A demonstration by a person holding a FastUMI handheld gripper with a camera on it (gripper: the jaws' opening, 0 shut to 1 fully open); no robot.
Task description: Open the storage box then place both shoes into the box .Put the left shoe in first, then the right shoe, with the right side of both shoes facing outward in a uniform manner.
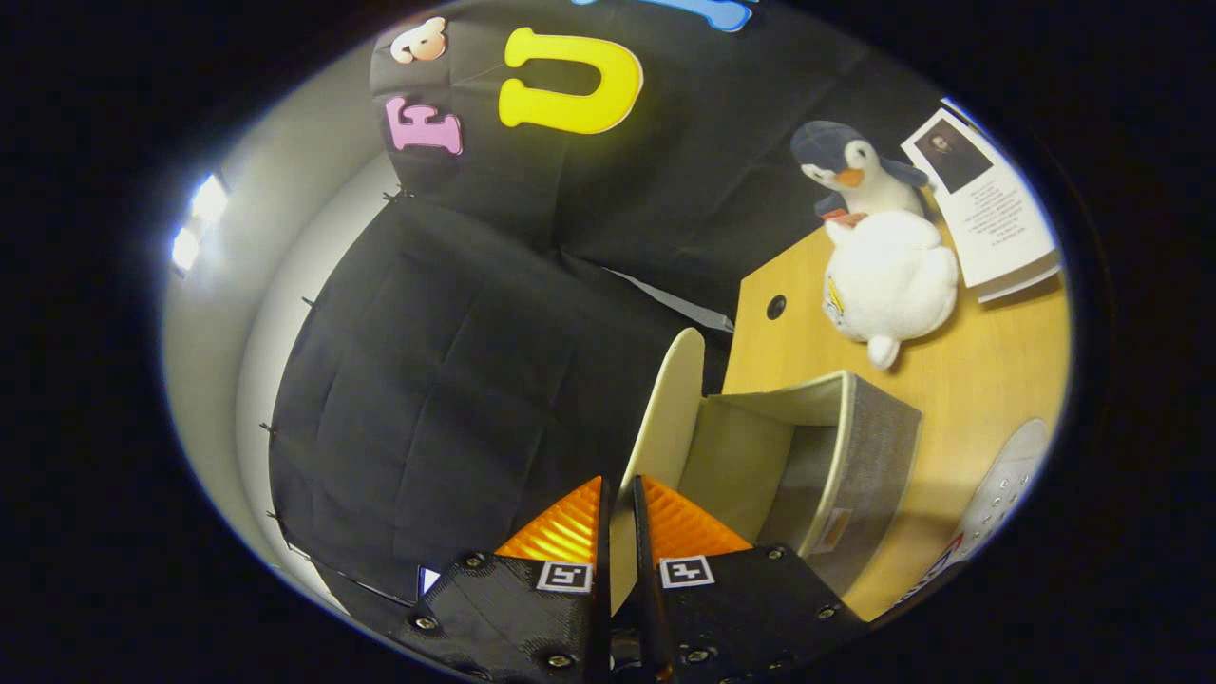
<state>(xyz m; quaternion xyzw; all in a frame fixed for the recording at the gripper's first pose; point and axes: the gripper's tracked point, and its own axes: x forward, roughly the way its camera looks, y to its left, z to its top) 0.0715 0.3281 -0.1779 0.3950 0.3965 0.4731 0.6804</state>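
Gripper (618, 518) clamps the lid (665, 408) (raised) of the open storage box (855, 456).

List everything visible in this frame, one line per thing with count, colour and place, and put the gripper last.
storage box: 1, grey fabric outside with cream lining, on the table just ahead of the fingers, open.
box lid: 1, cream, raised on edge beside the box, its lower edge between the fingers.
shoe: 1 partly seen, white, on the table beyond the box's far side.
plush penguin: 1, white with dark blue head and orange beak, on the table beyond the box.
printed sheets: a small stack, white with a dark picture, beside the penguin.
table: 1, light wood.
gripper: 1, both fingers closed on the lid's edge.
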